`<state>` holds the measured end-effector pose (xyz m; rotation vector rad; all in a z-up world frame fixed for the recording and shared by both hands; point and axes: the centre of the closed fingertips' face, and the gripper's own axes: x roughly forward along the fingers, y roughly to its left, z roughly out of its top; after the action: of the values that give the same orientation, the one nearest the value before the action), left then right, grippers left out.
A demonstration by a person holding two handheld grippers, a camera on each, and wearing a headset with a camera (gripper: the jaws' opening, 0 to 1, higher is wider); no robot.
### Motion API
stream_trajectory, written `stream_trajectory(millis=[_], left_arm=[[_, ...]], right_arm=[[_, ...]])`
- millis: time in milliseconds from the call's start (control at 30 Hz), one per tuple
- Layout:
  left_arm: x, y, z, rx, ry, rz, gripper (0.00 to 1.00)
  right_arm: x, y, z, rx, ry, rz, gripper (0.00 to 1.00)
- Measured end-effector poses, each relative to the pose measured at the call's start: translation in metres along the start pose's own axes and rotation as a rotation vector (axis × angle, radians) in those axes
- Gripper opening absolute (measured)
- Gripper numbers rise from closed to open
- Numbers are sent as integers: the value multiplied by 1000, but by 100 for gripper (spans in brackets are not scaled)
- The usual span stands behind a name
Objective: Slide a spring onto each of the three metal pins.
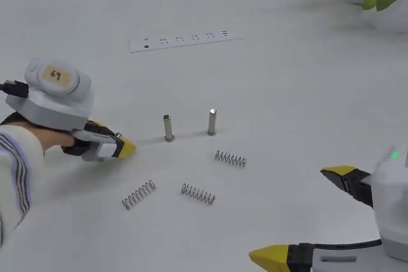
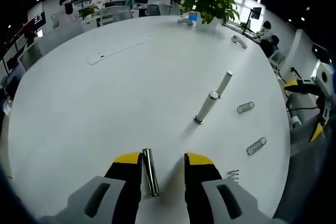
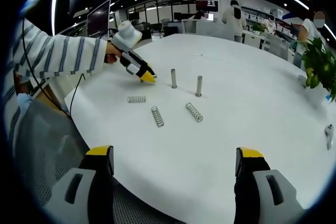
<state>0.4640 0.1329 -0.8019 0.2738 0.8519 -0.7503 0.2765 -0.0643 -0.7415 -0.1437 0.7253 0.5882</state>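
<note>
Two pins [image 1: 168, 127] upright, three springs [image 1: 197, 193] loose on tabletop [image 1: 287, 93] | left tongs [image 2: 163, 159] straddling third pin [image 2: 150, 174], seemingly unclamped | right tongs [image 3: 174, 152] wide open

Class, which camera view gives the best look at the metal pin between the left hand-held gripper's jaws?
The left gripper view: the metal pin sits close up between the left hand-held gripper's open jaws. In the head view that gripper hides it; in the right gripper view it is too distant to make out.
</note>
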Motion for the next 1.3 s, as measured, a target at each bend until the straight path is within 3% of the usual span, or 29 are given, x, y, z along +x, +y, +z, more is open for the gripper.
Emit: stream_trajectory(millis=[167, 300, 367, 533, 633, 900, 1300], left_arm=[[2, 5, 3, 18, -9, 36, 20], [5, 6, 2, 22, -3, 35, 19], [5, 4, 3, -43, -21, 12, 20], [4, 11, 3, -33, -17, 32, 12], [4, 13, 3, -64, -20, 39, 8], [5, 18, 3, -36, -12, 69, 2], [6, 18, 4, -1, -9, 89, 2]], right_arm=[[0, 1, -1, 3, 3, 1, 94], [0, 2, -3, 16, 2, 2, 93], [0, 1, -3, 19, 2, -1, 94], [-1, 0, -2, 25, -6, -8, 94], [-1, -1, -2, 19, -2, -11, 94], [-3, -2, -3, 20, -2, -14, 94], [-2, 0, -3, 16, 0, -8, 94]])
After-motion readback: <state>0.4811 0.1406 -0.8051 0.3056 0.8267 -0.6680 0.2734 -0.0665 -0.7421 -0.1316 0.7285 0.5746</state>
